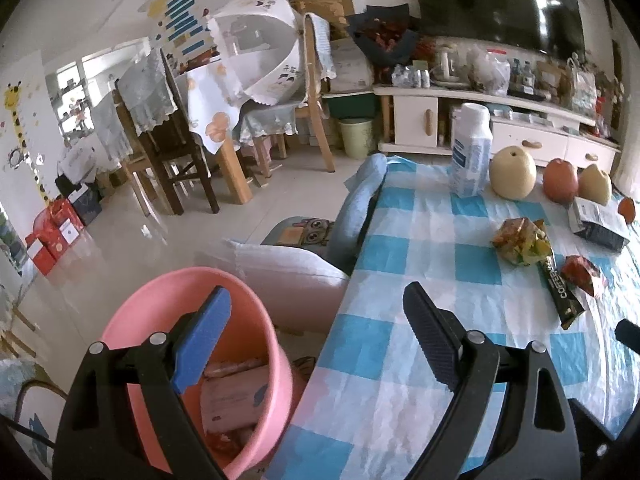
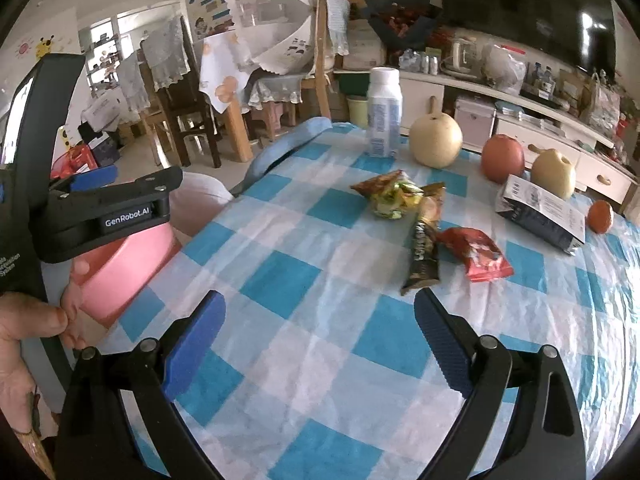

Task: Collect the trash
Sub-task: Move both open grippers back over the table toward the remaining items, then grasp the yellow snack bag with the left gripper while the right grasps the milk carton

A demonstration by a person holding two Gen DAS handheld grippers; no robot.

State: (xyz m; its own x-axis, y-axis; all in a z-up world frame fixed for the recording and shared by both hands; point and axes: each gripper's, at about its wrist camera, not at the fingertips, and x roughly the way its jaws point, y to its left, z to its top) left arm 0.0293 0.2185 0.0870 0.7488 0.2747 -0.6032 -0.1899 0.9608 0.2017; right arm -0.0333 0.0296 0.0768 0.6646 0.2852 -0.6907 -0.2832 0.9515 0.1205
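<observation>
Three pieces of trash lie together on the blue-and-white checked table (image 2: 304,276): a crumpled green-yellow wrapper (image 2: 394,198) (image 1: 520,246), a dark coffee stick pack (image 2: 424,252) (image 1: 562,296) and a red wrapper (image 2: 478,254) (image 1: 582,274). My right gripper (image 2: 320,304) is open over bare cloth just short of the coffee pack, with nothing between its fingers. My left gripper (image 1: 316,320) (image 2: 140,178) is open too, straddling the table's left edge, its blue pad (image 1: 208,340) above the pink bin (image 1: 192,364) (image 2: 128,268). Packaging lies inside the bin.
At the table's far side stand a white bottle (image 2: 384,114), two pears (image 2: 436,140), an apple (image 2: 502,158), a small orange fruit (image 2: 600,216) and a dark box (image 2: 540,216). A person's hand (image 2: 32,320) holds the left tool. Chairs, a dining table and a TV cabinet stand beyond.
</observation>
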